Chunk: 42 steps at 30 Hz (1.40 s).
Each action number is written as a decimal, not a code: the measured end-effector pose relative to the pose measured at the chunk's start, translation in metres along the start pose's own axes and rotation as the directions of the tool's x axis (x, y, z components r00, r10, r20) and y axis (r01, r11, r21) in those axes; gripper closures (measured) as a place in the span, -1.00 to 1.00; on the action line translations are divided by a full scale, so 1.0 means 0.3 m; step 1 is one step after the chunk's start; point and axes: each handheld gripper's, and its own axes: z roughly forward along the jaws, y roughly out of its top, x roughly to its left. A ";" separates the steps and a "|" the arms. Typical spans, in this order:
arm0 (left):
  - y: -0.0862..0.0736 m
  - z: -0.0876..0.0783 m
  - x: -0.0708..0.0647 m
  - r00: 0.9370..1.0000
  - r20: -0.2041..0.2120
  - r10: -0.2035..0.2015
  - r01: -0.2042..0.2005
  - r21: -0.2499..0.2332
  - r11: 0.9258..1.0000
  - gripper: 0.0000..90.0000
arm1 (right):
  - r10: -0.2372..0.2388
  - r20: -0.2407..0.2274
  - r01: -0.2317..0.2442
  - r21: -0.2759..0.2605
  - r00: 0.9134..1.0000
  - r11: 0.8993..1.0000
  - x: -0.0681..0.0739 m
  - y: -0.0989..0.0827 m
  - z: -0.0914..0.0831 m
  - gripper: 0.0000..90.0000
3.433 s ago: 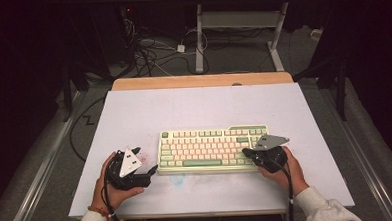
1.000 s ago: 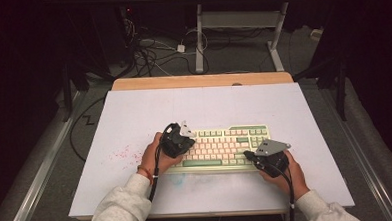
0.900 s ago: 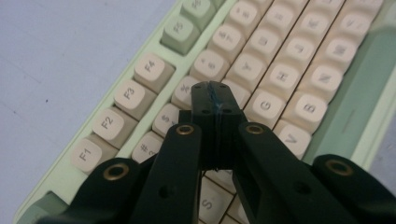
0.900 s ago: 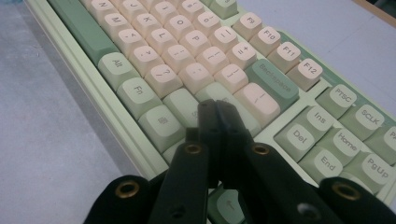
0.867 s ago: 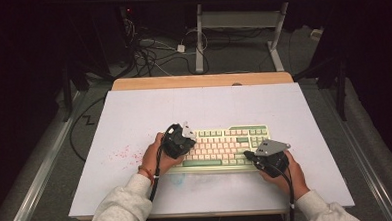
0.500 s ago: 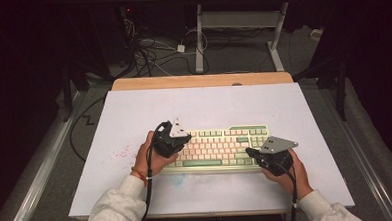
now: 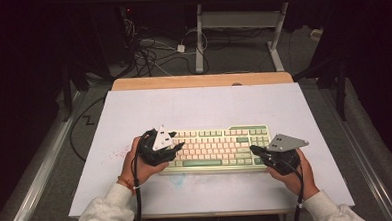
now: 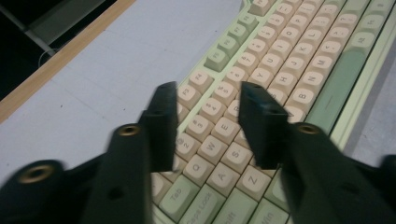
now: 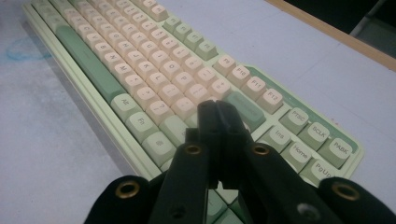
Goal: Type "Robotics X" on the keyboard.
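A cream and green keyboard [image 7: 215,147] lies on the pale table mat [image 7: 204,105], near the front edge. My left gripper [image 7: 176,141] hovers over the keyboard's left end. In the left gripper view the keyboard [image 8: 289,56] runs off to the upper right. There the left gripper [image 8: 208,93] has just been opening, and its jaws stand apart above the Q, W and E keys with nothing between them. My right gripper [image 7: 254,149] is at the keyboard's right end. In the right gripper view, this gripper [image 9: 217,106] is shut, its tips over keys near the keyboard's [image 9: 140,56] right side.
A wooden strip [image 7: 202,80] borders the table's far edge. Beyond it, cables [image 7: 151,47] and desk legs [image 7: 199,35] stand on the dark floor. A faint blue scribble [image 9: 28,49] marks the mat in front of the keyboard. Bare mat lies behind the keyboard.
My left gripper has slid left from over the keyboard's left-middle keys to its left end. The right gripper has barely shifted.
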 end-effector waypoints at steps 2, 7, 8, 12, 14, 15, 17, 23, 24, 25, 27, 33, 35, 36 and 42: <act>-0.023 -0.013 -0.003 1.000 -0.016 -0.004 0.004 -0.014 1.000 -0.18 | 0.004 -0.001 -0.004 -0.003 1.000 1.000 -0.001 0.003 -0.001 1.00; -0.089 -0.050 -0.012 0.998 -0.028 -0.048 0.047 -0.025 0.999 -0.55 | -0.004 -0.005 0.004 -0.012 1.000 1.000 -0.003 0.016 0.008 1.00; -0.102 -0.057 -0.013 0.998 -0.038 -0.053 0.052 -0.022 0.998 -0.55 | -0.004 -0.005 0.004 -0.012 1.000 1.000 -0.003 0.016 0.008 1.00; -0.151 -0.083 -0.008 0.996 -0.031 -0.084 0.083 -0.023 0.996 -0.57 | 0.003 -0.010 -0.003 -0.006 1.000 1.000 -0.003 0.014 0.014 1.00; -0.174 -0.092 -0.007 0.996 -0.023 -0.090 0.090 -0.013 0.996 -0.53 | -0.005 -0.012 0.004 -0.004 1.000 1.000 -0.003 0.019 0.020 1.00; -0.185 -0.097 -0.009 0.995 -0.029 -0.094 0.093 -0.007 0.996 -0.53 | -0.005 -0.012 0.004 -0.004 1.000 1.000 -0.003 0.019 0.020 1.00; -0.204 -0.109 -0.014 0.994 -0.035 -0.101 0.102 -0.001 0.995 -0.53 | 0.000 -0.010 0.000 -0.012 1.000 1.000 -0.003 0.028 0.024 1.00; -0.249 -0.138 -0.024 0.991 -0.064 -0.116 0.118 0.027 0.993 -0.53 | -0.012 -0.022 0.011 -0.021 1.000 1.000 0.000 0.062 0.048 1.00; -0.256 -0.141 -0.024 0.990 -0.060 -0.125 0.126 0.026 0.992 -0.53 | -0.010 -0.025 0.010 -0.020 1.000 1.000 0.000 0.067 0.056 1.00; -0.261 -0.143 -0.024 0.990 -0.058 -0.128 0.130 0.032 0.991 -0.54 | -0.017 -0.025 0.016 -0.015 1.000 1.000 0.001 0.073 0.067 1.00; -0.266 -0.146 -0.022 0.990 -0.065 -0.124 0.126 0.033 0.991 -0.56 | -0.027 -0.028 0.027 -0.006 0.999 1.000 0.002 0.085 0.095 1.00; -0.273 -0.147 -0.017 0.990 -0.055 -0.127 0.129 0.032 0.991 -0.57 | -0.041 -0.057 0.043 0.031 0.998 0.999 0.020 0.119 0.180 1.00; -0.273 -0.152 -0.021 0.991 -0.060 -0.118 0.121 0.036 0.992 -0.57 | -0.056 -0.063 0.058 0.042 0.996 0.997 0.030 0.128 0.205 1.00; -0.274 -0.154 -0.023 0.991 -0.060 -0.119 0.122 0.034 0.992 -0.57 | -0.059 -0.068 0.063 0.051 0.996 0.997 0.035 0.132 0.217 1.00; -0.282 -0.169 -0.028 0.991 -0.066 -0.119 0.121 0.038 0.992 -0.57 | -0.078 -0.084 0.084 0.078 0.993 0.993 0.059 0.151 0.272 1.00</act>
